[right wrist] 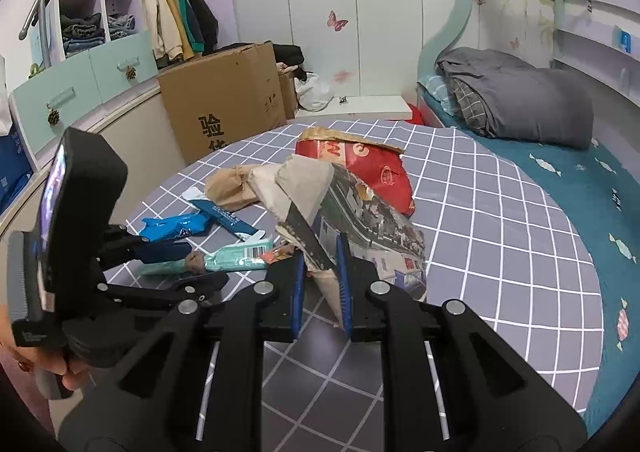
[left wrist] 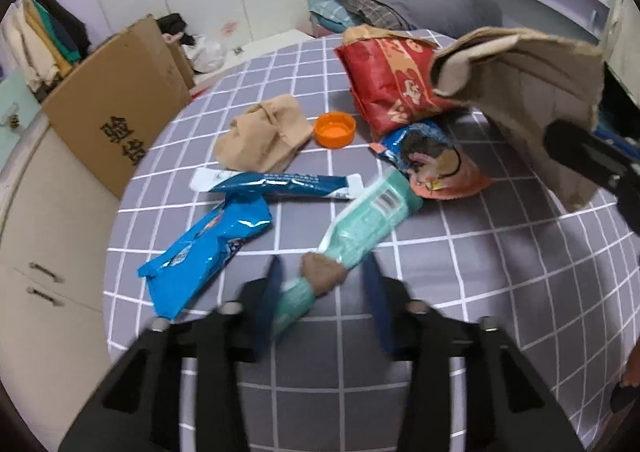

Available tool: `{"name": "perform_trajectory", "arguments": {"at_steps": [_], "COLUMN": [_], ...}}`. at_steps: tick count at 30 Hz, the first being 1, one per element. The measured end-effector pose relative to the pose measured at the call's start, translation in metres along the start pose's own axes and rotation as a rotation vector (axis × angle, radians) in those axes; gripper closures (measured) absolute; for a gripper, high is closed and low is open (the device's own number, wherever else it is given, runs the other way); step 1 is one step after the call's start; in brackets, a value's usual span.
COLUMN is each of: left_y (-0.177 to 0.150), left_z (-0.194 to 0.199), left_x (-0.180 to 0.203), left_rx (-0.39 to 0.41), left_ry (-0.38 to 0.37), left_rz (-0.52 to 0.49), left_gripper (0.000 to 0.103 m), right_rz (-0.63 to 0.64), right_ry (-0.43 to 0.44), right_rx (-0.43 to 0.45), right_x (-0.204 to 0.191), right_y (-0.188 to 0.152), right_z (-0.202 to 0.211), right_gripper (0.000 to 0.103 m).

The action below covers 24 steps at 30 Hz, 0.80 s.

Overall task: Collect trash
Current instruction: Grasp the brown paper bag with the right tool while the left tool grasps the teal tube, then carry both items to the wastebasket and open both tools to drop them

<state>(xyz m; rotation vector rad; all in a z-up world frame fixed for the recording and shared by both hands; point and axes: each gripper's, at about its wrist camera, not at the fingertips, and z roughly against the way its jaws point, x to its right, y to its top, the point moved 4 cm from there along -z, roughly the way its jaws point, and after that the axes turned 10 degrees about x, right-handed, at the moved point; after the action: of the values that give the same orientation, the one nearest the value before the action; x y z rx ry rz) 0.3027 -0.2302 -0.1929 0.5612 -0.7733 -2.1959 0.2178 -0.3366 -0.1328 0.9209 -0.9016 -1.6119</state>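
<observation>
A mint-green wrapper with a brown wad on its near end lies slantwise on the grey checked cloth. My left gripper has a blue pad touching each side of that near end. From the right wrist view, the left gripper brackets the green wrapper. My right gripper is shut on a folded brown paper bag with a printed outer face, held up off the cloth. That paper bag hangs at the right of the left wrist view.
On the cloth lie a red bag, an orange cap, a tan stocking, a blue-and-white sachet, a blue wrapper and a blue-orange snack pack. A cardboard box stands left. Folded bedding lies behind.
</observation>
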Motion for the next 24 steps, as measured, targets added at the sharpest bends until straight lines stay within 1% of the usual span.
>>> {"name": "perform_trajectory", "arguments": {"at_steps": [1,3,7,12,17,18,22,24], "left_y": [-0.001,-0.004,-0.010,-0.022,-0.037,-0.042,-0.059,-0.067], "left_z": [0.002,0.010,0.033,0.058,0.082,0.088,0.105,0.114], "left_x": [0.002,0.005,0.003,-0.014,-0.042,-0.049,-0.083,-0.098], "left_rx": [0.005,0.025,0.078,0.103,0.141,0.152,0.179,0.198], "left_ry": [0.008,0.000,0.003,-0.006,-0.006,0.000,0.006,0.015], "left_rz": [0.004,0.032,0.097,0.200,0.322,0.359,0.498,0.538], "left_gripper": [0.080,0.083,0.083,0.083,0.083,0.083,0.083,0.083], "right_rz": [0.005,0.012,0.018,0.034,0.059,0.065,0.086,0.092], "right_ry": [-0.002,-0.004,-0.020,-0.017,0.006,0.012,0.062,0.106], "right_rx": [0.006,0.016,0.037,0.043,0.066,0.069,0.083,0.082], "right_x": [-0.002,-0.005,-0.011,-0.024,-0.046,-0.051,-0.076,-0.094], "right_y": [0.001,0.003,0.008,0.012,0.015,0.016,0.022,0.025], "right_z": [0.003,0.009,0.022,0.034,0.048,0.051,0.059,0.061], "right_gripper": [0.088,0.088,0.089,0.093,0.096,0.096,0.097,0.098]}}
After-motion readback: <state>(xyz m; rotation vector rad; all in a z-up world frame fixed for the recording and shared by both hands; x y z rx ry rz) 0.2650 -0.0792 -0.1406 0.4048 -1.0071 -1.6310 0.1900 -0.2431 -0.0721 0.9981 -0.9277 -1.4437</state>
